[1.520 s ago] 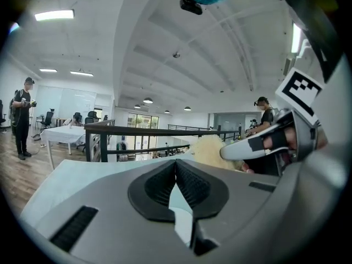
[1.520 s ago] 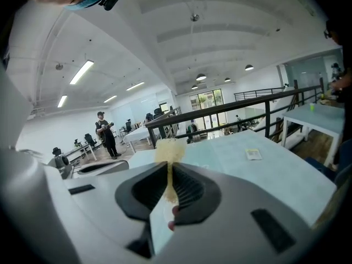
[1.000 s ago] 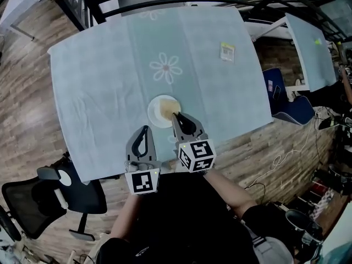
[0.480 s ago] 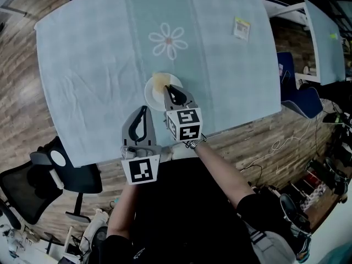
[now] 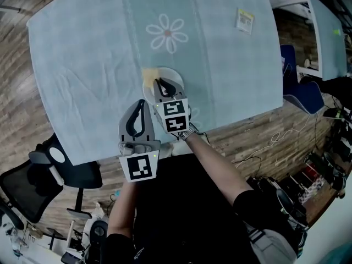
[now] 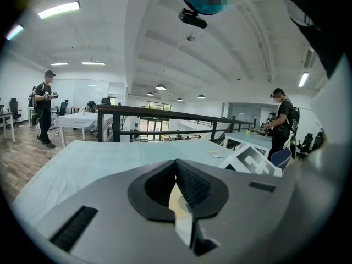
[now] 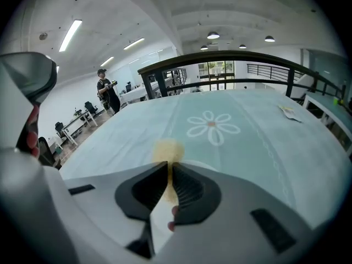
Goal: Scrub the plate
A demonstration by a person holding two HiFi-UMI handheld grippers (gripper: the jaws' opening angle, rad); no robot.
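A white plate (image 5: 176,81) lies near the front edge of a table under a pale teal cloth (image 5: 82,65). My right gripper (image 5: 158,82) reaches over the plate, shut on a yellow sponge (image 5: 149,73) that sits at the plate's far-left rim. In the right gripper view the sponge (image 7: 167,149) sticks out past the closed tips of the right gripper (image 7: 169,166), with the plate rim (image 7: 199,164) just behind. My left gripper (image 5: 142,103) is shut at the plate's front-left edge. In its own view the left gripper (image 6: 176,164) shows nothing between the tips.
A white flower print (image 5: 166,33) lies beyond the plate, and a small yellow packet (image 5: 245,20) at the far right of the table. A black office chair (image 5: 52,166) stands left of the table and a blue seat (image 5: 300,95) on its right. A dark railing (image 7: 231,59) runs behind it.
My right gripper has slid the sponge from the plate's middle to its far-left rim. The left gripper has stayed close to the plate's front-left edge. The head camera has shifted.
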